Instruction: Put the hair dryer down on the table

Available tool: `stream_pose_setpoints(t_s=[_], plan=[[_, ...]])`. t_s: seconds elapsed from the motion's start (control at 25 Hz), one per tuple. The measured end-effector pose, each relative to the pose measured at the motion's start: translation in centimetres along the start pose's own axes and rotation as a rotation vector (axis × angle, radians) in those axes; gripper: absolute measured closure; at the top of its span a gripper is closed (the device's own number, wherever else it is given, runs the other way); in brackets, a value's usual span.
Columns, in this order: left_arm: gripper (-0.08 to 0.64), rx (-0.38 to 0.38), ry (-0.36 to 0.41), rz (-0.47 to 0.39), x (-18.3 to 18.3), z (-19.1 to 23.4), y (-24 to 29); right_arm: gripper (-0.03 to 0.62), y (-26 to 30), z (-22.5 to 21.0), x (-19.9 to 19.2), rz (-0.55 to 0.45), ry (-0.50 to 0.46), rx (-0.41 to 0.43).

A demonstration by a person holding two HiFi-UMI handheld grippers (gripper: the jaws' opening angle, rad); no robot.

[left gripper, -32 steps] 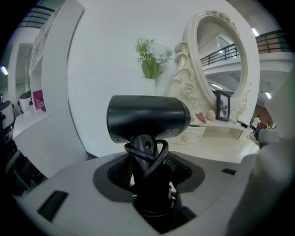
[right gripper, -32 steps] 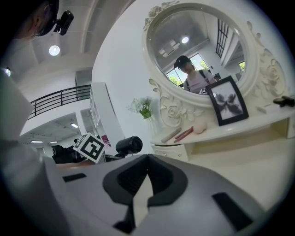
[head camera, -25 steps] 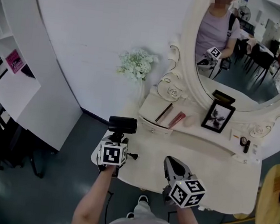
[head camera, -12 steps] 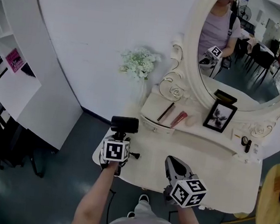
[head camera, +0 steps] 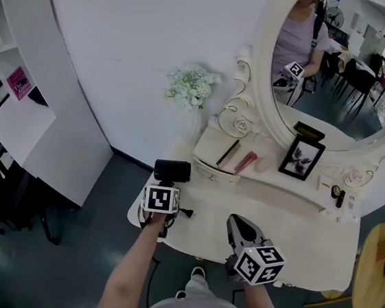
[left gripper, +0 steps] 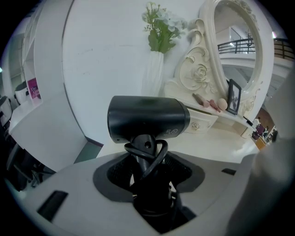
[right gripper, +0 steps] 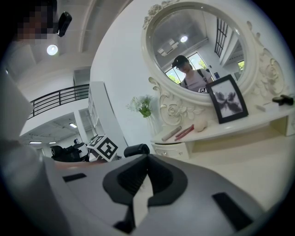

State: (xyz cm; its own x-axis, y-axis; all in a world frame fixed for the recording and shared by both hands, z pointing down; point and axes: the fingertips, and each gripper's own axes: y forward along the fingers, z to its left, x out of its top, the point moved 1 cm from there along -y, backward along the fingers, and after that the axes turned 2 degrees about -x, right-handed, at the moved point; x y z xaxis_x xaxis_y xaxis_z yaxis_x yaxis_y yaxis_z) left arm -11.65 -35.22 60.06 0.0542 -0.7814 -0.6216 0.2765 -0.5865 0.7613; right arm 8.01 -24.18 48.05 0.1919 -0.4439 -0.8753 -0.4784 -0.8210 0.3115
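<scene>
A black hair dryer stands upright with its barrel on top, over the left end of the cream dressing table. My left gripper is shut on its handle just below the barrel. In the left gripper view the hair dryer fills the middle. Its cord is looped round the handle between the jaws of the left gripper. My right gripper hovers over the table's front edge, shut and empty. The right gripper view shows the right gripper with its jaws together and the hair dryer beyond.
A vase of white flowers stands at the table's back left. A big oval mirror rises behind a raised shelf with a photo frame, pens and cosmetics. A round wooden stool stands to the right.
My left gripper has carried the hair dryer a little forward and right over the table's left end. The right gripper has hardly moved.
</scene>
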Motion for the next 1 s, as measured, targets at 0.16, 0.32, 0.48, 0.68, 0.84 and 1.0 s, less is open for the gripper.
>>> stream_pose_setpoints(t_s=[0.16,0.32,0.48,0.68,0.84,1.0], plan=[[0.351,-0.021,-0.034,0.05,-0.9,-0.3,0.1,0.591,0.0,0.0,-0.3,0.003,0.002,-0.001],[0.351,-0.023,-0.026,0.055,-0.6,-0.2,0.6,0.591,0.0,0.2,-0.5,0.006,0.011,0.0],[0.351,-0.005,-0.016,0.062,-0.4,0.3,0.8,0.591,0.0,0.2,-0.4,0.005,0.022,0.001],[0.351,-0.011,-0.018,0.098,-0.7,0.2,1.1,0.591,-0.2,0.3,-0.3,0.001,0.023,0.0],[0.35,-0.007,0.001,0.121,-0.6,0.3,1.4,0.591,-0.3,0.4,-0.6,0.006,0.022,0.001],[0.35,0.004,0.002,0.159,-0.8,0.5,1.8,0.591,-0.4,0.6,-0.8,0.01,0.024,0.003]])
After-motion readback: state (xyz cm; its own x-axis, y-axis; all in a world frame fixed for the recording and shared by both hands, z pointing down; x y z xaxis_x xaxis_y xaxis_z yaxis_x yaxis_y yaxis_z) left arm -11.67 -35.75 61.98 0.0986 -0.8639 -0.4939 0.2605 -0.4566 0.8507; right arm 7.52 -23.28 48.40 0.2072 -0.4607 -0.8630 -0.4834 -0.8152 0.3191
